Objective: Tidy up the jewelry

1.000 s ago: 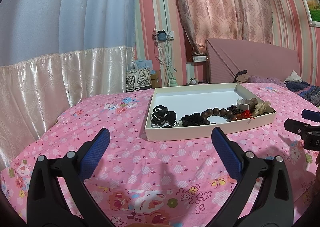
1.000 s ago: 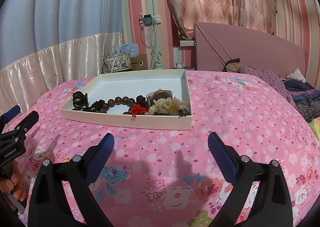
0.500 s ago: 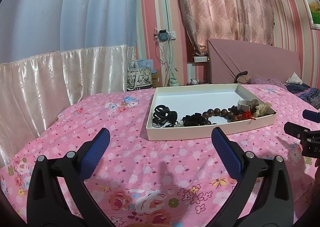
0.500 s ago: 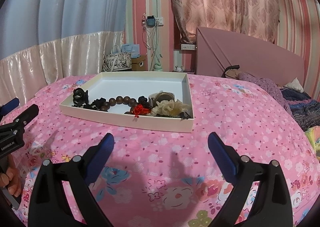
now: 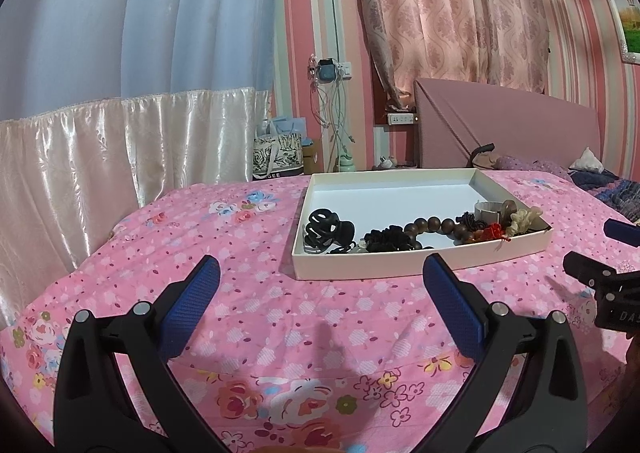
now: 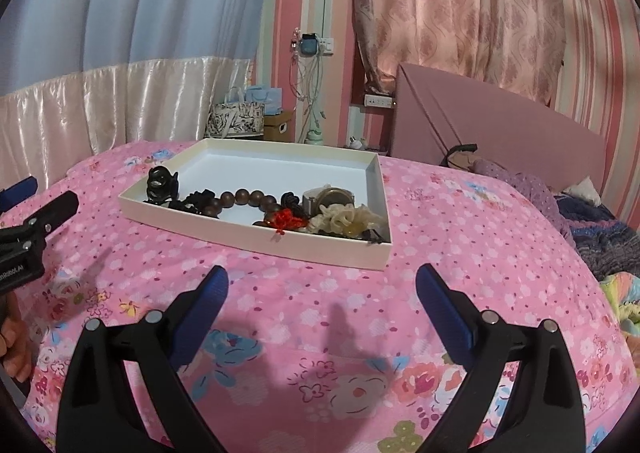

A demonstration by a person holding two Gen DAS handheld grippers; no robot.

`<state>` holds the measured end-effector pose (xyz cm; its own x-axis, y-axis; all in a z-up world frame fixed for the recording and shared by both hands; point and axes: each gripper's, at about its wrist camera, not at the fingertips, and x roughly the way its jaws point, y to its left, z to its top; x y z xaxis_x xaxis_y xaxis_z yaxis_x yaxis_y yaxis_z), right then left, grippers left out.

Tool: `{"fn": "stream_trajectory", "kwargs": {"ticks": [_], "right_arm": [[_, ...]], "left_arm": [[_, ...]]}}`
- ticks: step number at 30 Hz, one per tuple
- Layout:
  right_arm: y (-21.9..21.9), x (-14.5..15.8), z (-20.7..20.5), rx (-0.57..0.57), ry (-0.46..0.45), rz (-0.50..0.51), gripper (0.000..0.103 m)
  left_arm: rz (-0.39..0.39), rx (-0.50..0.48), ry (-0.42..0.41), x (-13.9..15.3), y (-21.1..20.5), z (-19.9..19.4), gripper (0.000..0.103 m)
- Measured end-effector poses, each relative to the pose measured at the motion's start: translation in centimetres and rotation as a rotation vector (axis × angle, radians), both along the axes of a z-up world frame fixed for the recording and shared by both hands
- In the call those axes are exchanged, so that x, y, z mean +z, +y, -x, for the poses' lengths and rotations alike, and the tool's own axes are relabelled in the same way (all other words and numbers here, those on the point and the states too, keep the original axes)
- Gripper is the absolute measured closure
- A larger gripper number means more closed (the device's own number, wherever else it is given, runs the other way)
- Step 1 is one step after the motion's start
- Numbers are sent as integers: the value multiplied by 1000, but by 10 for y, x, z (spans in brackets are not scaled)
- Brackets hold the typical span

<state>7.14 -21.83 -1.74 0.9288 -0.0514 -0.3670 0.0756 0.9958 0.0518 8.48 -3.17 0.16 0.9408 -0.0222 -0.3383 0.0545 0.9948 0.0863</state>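
Both tongs are hanging spread wide and holding nothing: left gripper (image 5: 320,277) and right gripper (image 6: 322,285) are hovering over the pink bedspread (image 6: 460,237), short of the white tray (image 6: 320,241).

All the jewelry is sitting bunched along the tray's near wall: black claw clip (image 5: 326,229), black scrunchie (image 5: 390,239), wooden bead bracelet (image 6: 248,199), red knot charm (image 6: 285,219), watch (image 6: 332,198), cream scrunchie (image 6: 346,218).

My worry: everything's touching or overlapping, so grabbing one piece is probably dragging its neighbour along. Also the tray's resting on soft bedding, so pushing down on it is likely tipping it.
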Motion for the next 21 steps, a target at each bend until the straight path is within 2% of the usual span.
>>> {"fn": "stream_trajectory", "kwargs": {"ticks": [5,21], "right_arm": [[-9,-1,-1,-7,5,-49,8],[-5,0,1,2,4,-35,8]], "left_arm": [[-5,1,-2,0,-1,3,3],[2,5,-1,1,0,3,3]]}}
